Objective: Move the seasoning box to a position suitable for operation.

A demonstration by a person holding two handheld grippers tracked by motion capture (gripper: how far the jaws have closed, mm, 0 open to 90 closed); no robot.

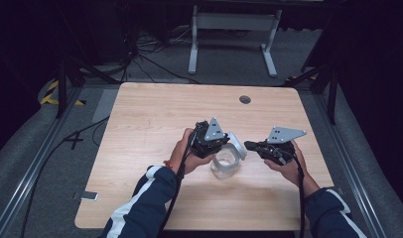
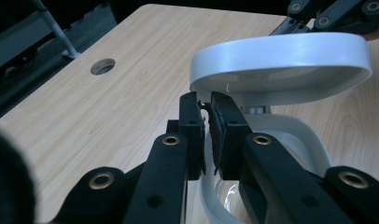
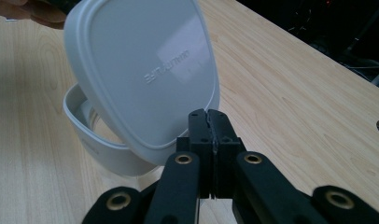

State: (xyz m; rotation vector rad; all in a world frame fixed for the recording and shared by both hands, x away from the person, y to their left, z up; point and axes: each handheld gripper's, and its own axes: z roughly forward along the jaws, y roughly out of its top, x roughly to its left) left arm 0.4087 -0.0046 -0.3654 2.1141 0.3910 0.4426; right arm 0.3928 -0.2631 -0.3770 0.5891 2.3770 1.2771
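One clear box (image 1: 224, 163) with a white hinged lid (image 1: 236, 145) stands near the middle of the wooden surface (image 1: 155, 114); the lid is raised, tilted up on its hinge. The left tongs (image 2: 207, 122) sit right at the box, jaws nearly together and apparently pinching a small tab by the lid's hinge, though what exactly they hold is hard to tell. The right tongs (image 3: 209, 126) are closed on nothing, just beside the lid's outer face, to the box's right. So the left hand is the nearer one, already on the box; the lid faces the right tongs. Counted: one box, one lid, two tongs.
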